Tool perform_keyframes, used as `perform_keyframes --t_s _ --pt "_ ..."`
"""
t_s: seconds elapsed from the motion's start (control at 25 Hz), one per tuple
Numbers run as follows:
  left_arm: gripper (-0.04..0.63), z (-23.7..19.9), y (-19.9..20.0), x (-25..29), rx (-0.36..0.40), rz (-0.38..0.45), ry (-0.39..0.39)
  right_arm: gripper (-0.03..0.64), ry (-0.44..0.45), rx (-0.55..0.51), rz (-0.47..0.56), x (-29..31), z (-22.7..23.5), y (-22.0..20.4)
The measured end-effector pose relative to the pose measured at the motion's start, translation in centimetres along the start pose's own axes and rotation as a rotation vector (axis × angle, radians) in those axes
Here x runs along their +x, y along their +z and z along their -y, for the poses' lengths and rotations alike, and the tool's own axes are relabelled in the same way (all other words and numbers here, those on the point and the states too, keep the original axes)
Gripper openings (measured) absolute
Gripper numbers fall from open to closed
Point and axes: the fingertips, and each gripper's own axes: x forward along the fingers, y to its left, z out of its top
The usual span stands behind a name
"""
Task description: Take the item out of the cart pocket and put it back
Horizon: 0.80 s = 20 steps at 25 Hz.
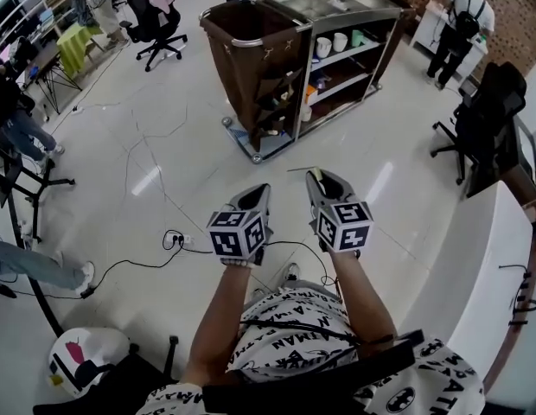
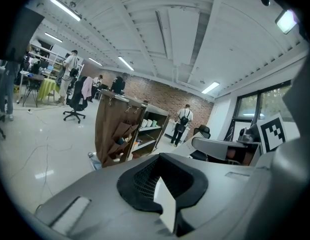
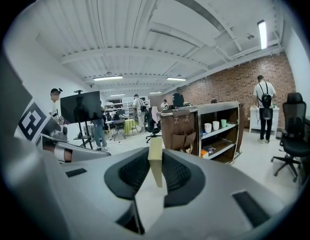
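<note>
Open white floor (image 1: 164,162) is stretching between the person and the cart (image 1: 251,11), which is standing far ahead, well apart from both grippers. A white counter (image 1: 484,258) is edging the room at the near right, with a black office chair (image 1: 488,119) just beyond it. Cables (image 1: 173,240) are trailing over the floor at the near left.

The cart is carrying a brown bag (image 1: 238,54) on its left end, open at the top, its inside too dark to read. Pockets (image 3: 184,140) are hanging on the bag's side; the small things in them are too small to tell. On the cart's open shelves, cups (image 3: 215,126) are standing in a row, white ones and one green.

The right gripper (image 3: 156,169) is clamping the item (image 3: 155,161) between its jaws, away from the pocket. The item is showing as a thin, flat, pale yellow piece standing on edge, its top poking just past the jaw tips. The left gripper (image 2: 162,194) is holding nothing, its jaws standing only a narrow slit apart.
</note>
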Motion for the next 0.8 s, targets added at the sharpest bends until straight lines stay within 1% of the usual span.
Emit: perform_keyframes --t_s 0.44,0.6,0.8 --pt "-0.002 0.0 -1.4 -2.5 -0.008 -0.014 -0.016 0.084 -0.011 -0.01 -0.012 -1.6 -2.2 -0.9" --pt "-0.002 -0.8 -1.9 -3.0 -0.008 -0.021 -0.015 0.084 -0.012 -0.007 -0.017 -1.0 -3.0 -1.4" --pt "-0.002 -2.3 -2.5 -3.2 -0.024 -0.027 -0.004 0.084 -0.015 -0.007 -0.048 0.4 -3.3 -2.9"
